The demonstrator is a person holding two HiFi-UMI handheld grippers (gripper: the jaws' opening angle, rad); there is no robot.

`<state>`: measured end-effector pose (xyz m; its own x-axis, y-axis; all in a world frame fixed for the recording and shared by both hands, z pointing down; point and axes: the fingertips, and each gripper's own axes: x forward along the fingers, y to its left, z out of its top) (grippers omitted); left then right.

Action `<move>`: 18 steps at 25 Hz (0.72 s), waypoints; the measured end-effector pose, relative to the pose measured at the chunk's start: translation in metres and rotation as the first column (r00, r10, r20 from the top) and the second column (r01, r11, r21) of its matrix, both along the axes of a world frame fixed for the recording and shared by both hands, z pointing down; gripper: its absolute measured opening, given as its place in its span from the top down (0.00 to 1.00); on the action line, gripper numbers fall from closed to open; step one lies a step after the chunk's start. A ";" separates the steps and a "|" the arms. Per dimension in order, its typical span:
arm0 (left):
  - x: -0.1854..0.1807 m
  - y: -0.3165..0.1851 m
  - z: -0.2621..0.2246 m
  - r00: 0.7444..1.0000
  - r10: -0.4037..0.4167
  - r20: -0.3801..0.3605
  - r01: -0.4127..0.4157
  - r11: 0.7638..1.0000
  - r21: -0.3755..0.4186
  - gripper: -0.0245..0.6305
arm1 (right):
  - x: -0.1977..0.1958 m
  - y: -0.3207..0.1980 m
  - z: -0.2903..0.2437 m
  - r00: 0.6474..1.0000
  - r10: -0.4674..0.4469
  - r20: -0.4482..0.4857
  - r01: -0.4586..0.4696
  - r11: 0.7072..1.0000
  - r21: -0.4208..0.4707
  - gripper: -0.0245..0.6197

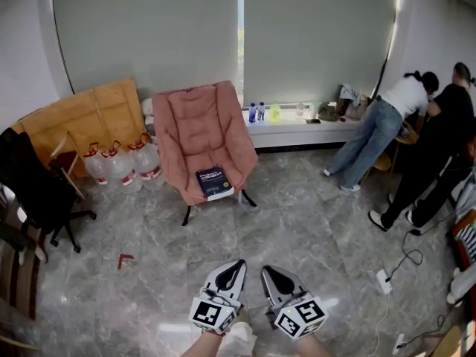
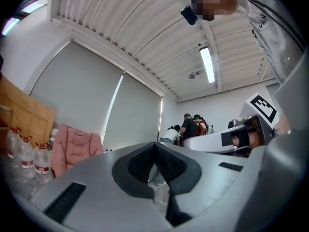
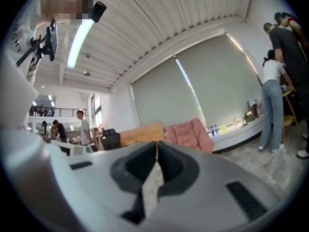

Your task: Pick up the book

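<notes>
My left gripper (image 1: 235, 266) and right gripper (image 1: 269, 271) hold nothing, jaws closed; I should open them before reaching the dark blue rectangular book (image 1: 214, 183) on the pink padded chair (image 1: 195, 125).

The book (image 1: 214, 183) lies on the front of the seat of the chair (image 1: 197, 125), which stands on the floor (image 1: 297, 214) before the back wall. Left of the chair, water jugs (image 1: 119, 162) stand on the floor, and behind them a board (image 1: 85, 114) leans on the wall. Behind the chair and to its right runs a ledge (image 1: 297, 132) with bottles (image 1: 256, 112) on it. A person (image 1: 383, 121) stands at its right end, with a second person (image 1: 439, 147) just beside. The left tool (image 1: 239, 262) and the right tool (image 1: 265, 268) are side by side at the near edge, well apart from the chair.
</notes>
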<state>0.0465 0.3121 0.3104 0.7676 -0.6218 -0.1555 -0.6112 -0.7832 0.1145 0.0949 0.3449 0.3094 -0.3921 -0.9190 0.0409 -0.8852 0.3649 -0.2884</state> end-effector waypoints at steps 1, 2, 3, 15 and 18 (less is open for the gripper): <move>-0.001 -0.008 -0.001 1.000 -0.013 -0.004 0.013 1.000 0.003 0.94 | -0.001 -0.008 -0.001 1.000 -0.007 -0.007 0.007 1.000 0.005 0.94; -0.002 -0.016 -0.002 1.000 -0.025 -0.007 0.025 1.000 0.006 0.94 | -0.002 -0.016 -0.001 1.000 -0.012 -0.011 0.012 1.000 0.008 0.94; -0.003 -0.024 -0.004 0.999 -0.036 -0.010 0.036 0.999 0.008 0.94 | -0.003 -0.025 -0.002 1.000 -0.018 -0.011 0.018 1.000 0.009 0.94; -0.019 -0.099 -0.010 0.991 -0.132 -0.016 0.132 0.991 -0.005 0.94 | -0.013 -0.106 -0.013 0.998 -0.066 0.022 0.066 0.998 0.016 0.94; -0.021 -0.116 -0.010 0.989 -0.144 -0.018 0.144 0.990 -0.005 0.94 | -0.014 -0.125 -0.013 0.997 -0.072 0.014 0.072 0.997 0.014 0.94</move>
